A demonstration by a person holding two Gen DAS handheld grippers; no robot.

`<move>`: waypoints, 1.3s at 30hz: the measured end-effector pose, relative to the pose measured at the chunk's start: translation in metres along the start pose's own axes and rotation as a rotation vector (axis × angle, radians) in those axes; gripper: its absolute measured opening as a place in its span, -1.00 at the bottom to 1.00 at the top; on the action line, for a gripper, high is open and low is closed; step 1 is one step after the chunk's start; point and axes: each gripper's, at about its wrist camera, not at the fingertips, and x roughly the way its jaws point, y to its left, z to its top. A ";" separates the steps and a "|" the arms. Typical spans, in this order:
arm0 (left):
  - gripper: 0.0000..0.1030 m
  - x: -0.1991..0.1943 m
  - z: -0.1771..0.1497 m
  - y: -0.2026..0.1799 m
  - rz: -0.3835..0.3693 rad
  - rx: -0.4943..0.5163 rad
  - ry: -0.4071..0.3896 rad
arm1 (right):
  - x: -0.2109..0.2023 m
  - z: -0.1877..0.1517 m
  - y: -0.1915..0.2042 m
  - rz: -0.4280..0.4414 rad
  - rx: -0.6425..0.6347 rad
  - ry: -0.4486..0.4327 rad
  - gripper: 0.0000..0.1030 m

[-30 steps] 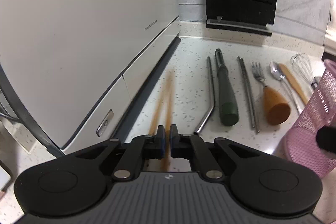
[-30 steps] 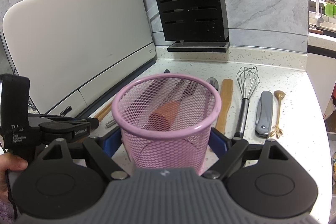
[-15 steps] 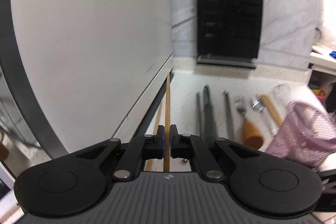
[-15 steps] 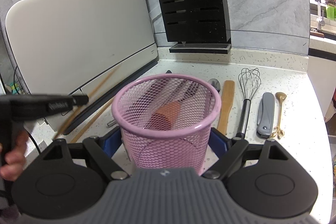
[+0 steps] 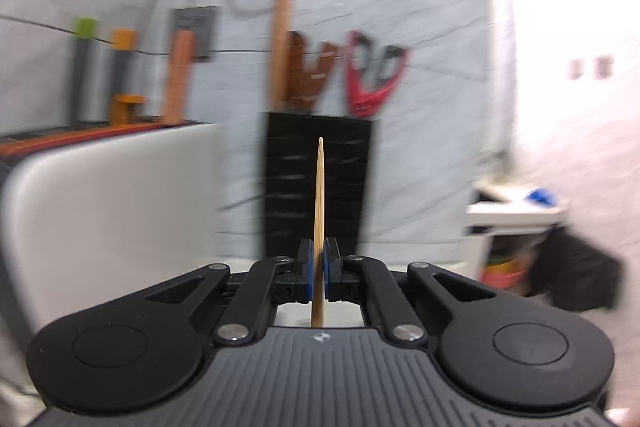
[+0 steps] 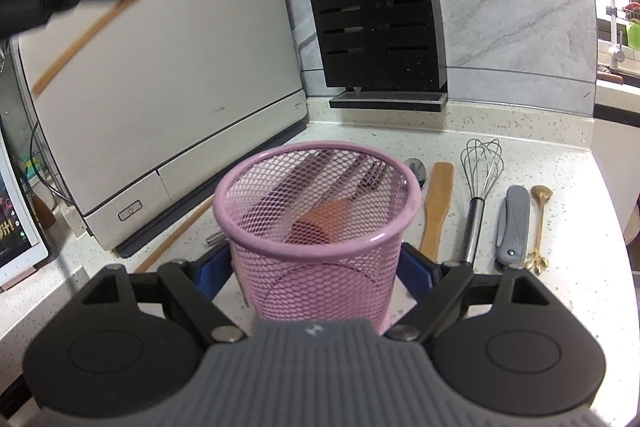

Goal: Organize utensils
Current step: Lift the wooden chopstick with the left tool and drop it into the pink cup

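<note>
counter: white speckled stone countertop (image 6: pixel 500 131) | sitting on it: pink mesh basket (image 6: pixel 320 251), wooden spatula (image 6: pixel 434 211), whisk (image 6: pixel 478 187), grey folding knife (image 6: pixel 512 227), little gold spoon (image 6: pixel 540 227), lone chopstick (image 6: pixel 176 237), black knife block (image 6: pixel 376 7), big white appliance (image 6: pixel 160 87)

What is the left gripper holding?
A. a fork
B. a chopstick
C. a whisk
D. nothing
B: the left gripper is shut on a thin wooden chopstick that sticks up between its blue pads, while the whisk lies on the counter.
</note>
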 end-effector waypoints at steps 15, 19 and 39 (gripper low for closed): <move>-0.91 0.075 -0.054 -0.005 -0.257 -0.100 0.172 | 0.003 -0.006 0.007 -0.018 -0.038 -0.007 0.64; -0.91 0.079 -0.066 0.002 -0.255 -0.131 0.202 | 0.006 -0.008 0.010 -0.032 -0.074 -0.008 0.64; -0.89 0.069 -0.069 0.010 -0.178 -0.037 0.274 | 0.014 -0.017 0.019 -0.055 -0.116 -0.017 0.65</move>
